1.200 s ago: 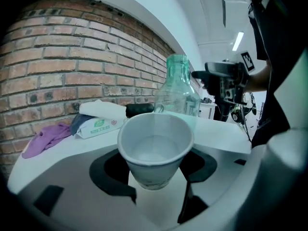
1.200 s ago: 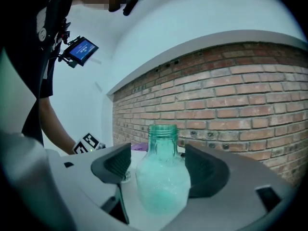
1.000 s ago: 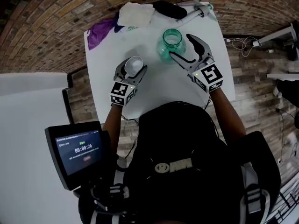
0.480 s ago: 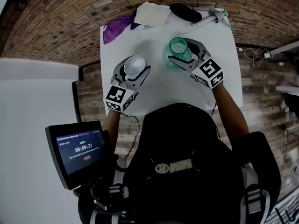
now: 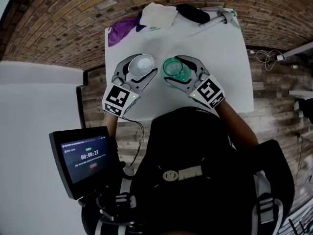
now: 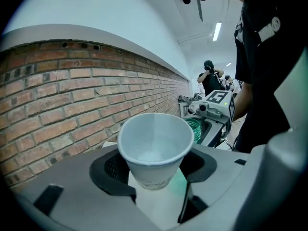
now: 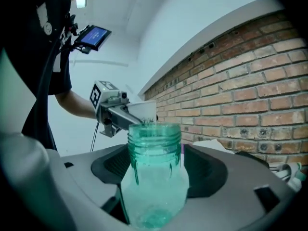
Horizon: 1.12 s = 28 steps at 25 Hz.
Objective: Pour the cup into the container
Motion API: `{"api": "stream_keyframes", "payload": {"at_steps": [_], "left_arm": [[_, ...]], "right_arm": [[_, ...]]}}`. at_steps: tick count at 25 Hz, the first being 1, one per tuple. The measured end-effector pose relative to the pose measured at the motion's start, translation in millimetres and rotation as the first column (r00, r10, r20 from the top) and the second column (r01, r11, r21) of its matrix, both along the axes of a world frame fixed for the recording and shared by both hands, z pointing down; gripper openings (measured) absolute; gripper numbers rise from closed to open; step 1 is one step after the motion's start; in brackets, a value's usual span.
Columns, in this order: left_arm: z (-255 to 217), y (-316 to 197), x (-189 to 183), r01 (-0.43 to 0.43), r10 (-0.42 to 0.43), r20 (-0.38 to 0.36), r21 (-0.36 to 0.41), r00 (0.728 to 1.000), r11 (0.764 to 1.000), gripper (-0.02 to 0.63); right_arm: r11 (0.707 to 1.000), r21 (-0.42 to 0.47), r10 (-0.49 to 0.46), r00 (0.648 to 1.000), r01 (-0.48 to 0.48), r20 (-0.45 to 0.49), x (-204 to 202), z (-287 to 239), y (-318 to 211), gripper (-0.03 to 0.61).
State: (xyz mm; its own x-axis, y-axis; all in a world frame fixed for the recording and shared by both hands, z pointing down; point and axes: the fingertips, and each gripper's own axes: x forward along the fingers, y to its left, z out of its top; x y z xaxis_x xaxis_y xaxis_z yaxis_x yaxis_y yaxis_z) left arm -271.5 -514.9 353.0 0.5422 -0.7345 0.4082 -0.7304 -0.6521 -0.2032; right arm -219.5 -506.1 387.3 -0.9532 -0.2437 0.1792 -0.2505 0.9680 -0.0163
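We see a white table (image 5: 230,58) beside a brick wall (image 5: 54,23). At its far edge lie a purple cloth (image 5: 122,32), a white cloth (image 5: 159,14) and a black object (image 5: 194,13).

cloths (image 5: 159,13) along far edge, bare table (image 5: 230,67) right

We see a brick wall (image 5: 58,13) of red-brown bricks with pale joints. A white table (image 5: 230,72) stands with its far edge close to this wall. Beside the table lies a wooden floor (image 5: 279,89) of grey-brown planks, with some thin cables (image 5: 266,58) on it. On the left, a large white surface (image 5: 34,106) fills the view. Above the bricks we find a plain white wall (image 6: 120,13), and a long ceiling lamp (image 6: 217,31) is lit.
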Motion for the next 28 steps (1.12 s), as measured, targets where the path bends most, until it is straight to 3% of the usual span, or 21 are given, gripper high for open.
{"api": "stream_keyframes", "payload": {"at_steps": [7, 10, 14, 16, 17, 18, 20, 22, 24, 26, 28], "left_arm": [[-3, -3, -2, 0.011, -0.011, 0.021, -0.028, 1.000, 1.000, 0.296], [-7, -5, -1, 0.001, -0.001, 0.016, -0.004, 1.000, 1.000, 0.296], [-7, -3, 1, -0.005, 0.006, 0.024, -0.019, 1.000, 1.000, 0.296], [-7, -3, 6, -0.017, 0.018, 0.032, -0.020, 0.999, 1.000, 0.296], [-7, -4, 9, -0.029, 0.029, 0.037, -0.016, 0.999, 0.999, 0.296], [-8, -5, 13, -0.043, 0.044, 0.047, -0.013, 0.998, 0.999, 0.296], [-7, -5, 19, -0.075, 0.076, 0.091, -0.014, 0.993, 0.997, 0.296], [-7, -6, 22, -0.104, 0.106, 0.142, -0.021, 0.984, 0.994, 0.296], [-6, -5, 24, -0.126, 0.130, 0.179, -0.031, 0.975, 0.992, 0.296], [-5, -4, 24, -0.138, 0.144, 0.207, -0.044, 0.968, 0.990, 0.296], [-6, -4, 23, -0.133, 0.142, 0.231, -0.055, 0.962, 0.990, 0.296]], "right_arm": [[0.997, 0.033, -0.079, 0.982, 0.074, 0.170, 2, -39, 7, 0.337], [0.996, 0.051, -0.079, 0.965, 0.068, 0.249, 12, -55, 11, 0.337], [0.999, 0.034, 0.015, 0.914, -0.032, 0.406, 44, -84, 1, 0.337], [0.988, 0.007, 0.139, 0.893, -0.157, 0.428, 72, -84, -18, 0.336], [0.970, -0.015, 0.230, 0.888, -0.244, 0.397, 89, -72, -32, 0.334], [0.941, -0.037, 0.330, 0.885, -0.337, 0.328, 108, -50, -47, 0.283], [0.864, -0.053, 0.503, 0.861, -0.500, 0.075, 148, 16, -70, 0.003], [0.814, -0.014, 0.565, 0.796, -0.581, -0.216, 184, 87, -73, 0.003], [0.796, 0.062, 0.567, 0.706, -0.602, -0.424, 218, 140, -62, 0.003], [0.793, 0.148, 0.563, 0.618, -0.591, -0.549, 243, 173, -50, 0.003], [0.789, 0.205, 0.569, 0.562, -0.580, -0.600, 254, 185, -45, 0.003]]}}
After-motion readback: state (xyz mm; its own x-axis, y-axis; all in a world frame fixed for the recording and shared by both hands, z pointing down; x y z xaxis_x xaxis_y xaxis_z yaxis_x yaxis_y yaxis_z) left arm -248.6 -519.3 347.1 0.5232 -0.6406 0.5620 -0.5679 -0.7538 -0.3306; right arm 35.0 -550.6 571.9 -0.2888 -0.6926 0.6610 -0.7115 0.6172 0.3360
